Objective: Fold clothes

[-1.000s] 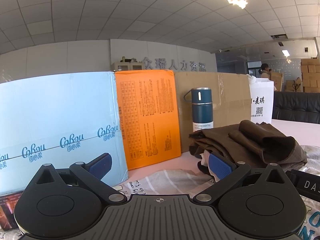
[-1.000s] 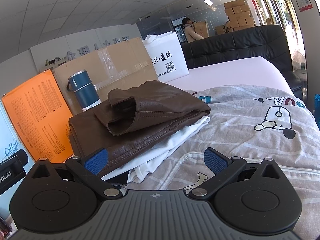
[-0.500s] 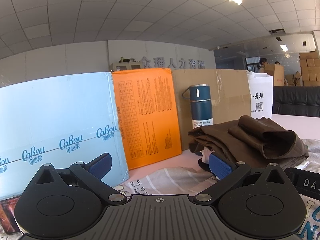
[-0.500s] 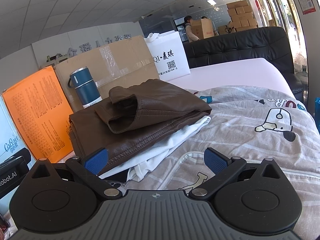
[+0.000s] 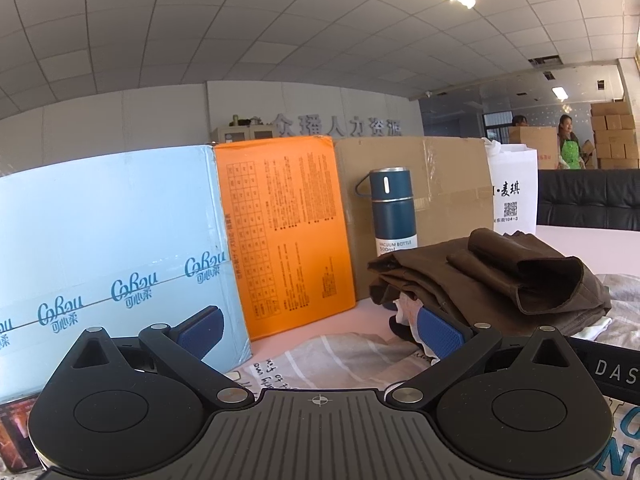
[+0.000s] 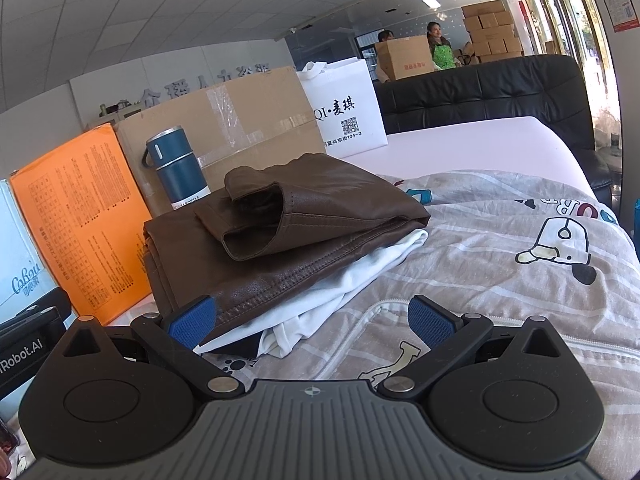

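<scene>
Two grippers are shown, one per view, both with fingers spread apart and holding nothing.

Left wrist view: the left gripper (image 5: 318, 330) fills the bottom of the frame, its blue pads (image 5: 439, 336) wide apart. At about 3 o'clock from it lies a folded brown jacket (image 5: 492, 280), resting on a white garment (image 5: 408, 312) whose edge peeks out beneath. Both sit on a grey printed blanket (image 5: 344, 354) that spreads under the gripper. At 12 o'clock stands an orange box (image 5: 284, 236); at 10 o'clock, a pale blue box (image 5: 108, 248). A dark blue vacuum bottle (image 5: 392, 210) stands upright at 1 o'clock, just behind the jacket, in front of a brown cardboard box (image 5: 444, 200). A white paper bag (image 5: 514, 192) stands further right.

Right wrist view: the right gripper (image 6: 312, 324) sits at the bottom, pads apart, empty. The brown jacket (image 6: 288, 232) lies folded at 11 to 12 o'clock, its near edge just beside the left pad (image 6: 192, 326). The white garment (image 6: 340, 284) protrudes from under it toward 12 o'clock. The blanket (image 6: 500, 264), printed with cartoon dogs, stretches to 2 o'clock. The vacuum bottle (image 6: 176, 168) stands at 10 o'clock, behind the jacket. Part of the other gripper's body (image 6: 28, 344) shows at 9 o'clock.
</scene>
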Motion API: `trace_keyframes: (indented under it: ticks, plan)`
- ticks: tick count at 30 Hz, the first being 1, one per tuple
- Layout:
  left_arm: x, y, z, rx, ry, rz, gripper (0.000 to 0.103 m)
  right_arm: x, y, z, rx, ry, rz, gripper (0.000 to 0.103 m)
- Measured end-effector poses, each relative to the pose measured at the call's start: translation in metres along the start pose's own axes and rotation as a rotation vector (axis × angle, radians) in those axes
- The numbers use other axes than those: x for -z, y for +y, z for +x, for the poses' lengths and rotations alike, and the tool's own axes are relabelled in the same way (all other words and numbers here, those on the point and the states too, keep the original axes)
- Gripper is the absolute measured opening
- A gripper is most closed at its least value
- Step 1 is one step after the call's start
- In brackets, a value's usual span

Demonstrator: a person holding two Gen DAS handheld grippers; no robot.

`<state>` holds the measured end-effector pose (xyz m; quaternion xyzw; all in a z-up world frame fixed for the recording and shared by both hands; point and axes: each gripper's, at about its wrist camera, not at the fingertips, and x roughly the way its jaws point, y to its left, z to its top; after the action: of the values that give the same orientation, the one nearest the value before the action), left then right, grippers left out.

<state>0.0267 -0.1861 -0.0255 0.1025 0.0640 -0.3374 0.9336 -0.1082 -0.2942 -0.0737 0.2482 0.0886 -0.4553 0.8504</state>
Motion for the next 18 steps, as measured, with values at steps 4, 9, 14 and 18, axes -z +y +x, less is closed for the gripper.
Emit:
trace_keyframes:
  ticks: [4,9,14,18]
  plan:
    - [0.0001,-0.0001,-0.0005,0.005,0.0,0.0,0.103,-0.0001,-0.0003,0.0004,0.001,0.001,0.002,0.103]
    - [0.0001,-0.0004,-0.0009,0.006,0.0,0.001,0.103,-0.0001,-0.0003,0.0002,0.0,0.0,0.002,0.103]
    - [-0.0001,-0.0012,-0.0009,0.008,0.001,0.003,0.103,-0.0002,-0.0004,0.0002,0.0,0.0,0.004,0.103]
    - [0.0001,-0.0014,-0.0007,0.01,0.002,0.005,0.103,-0.0002,-0.0004,0.0001,0.0,-0.001,0.004,0.103]
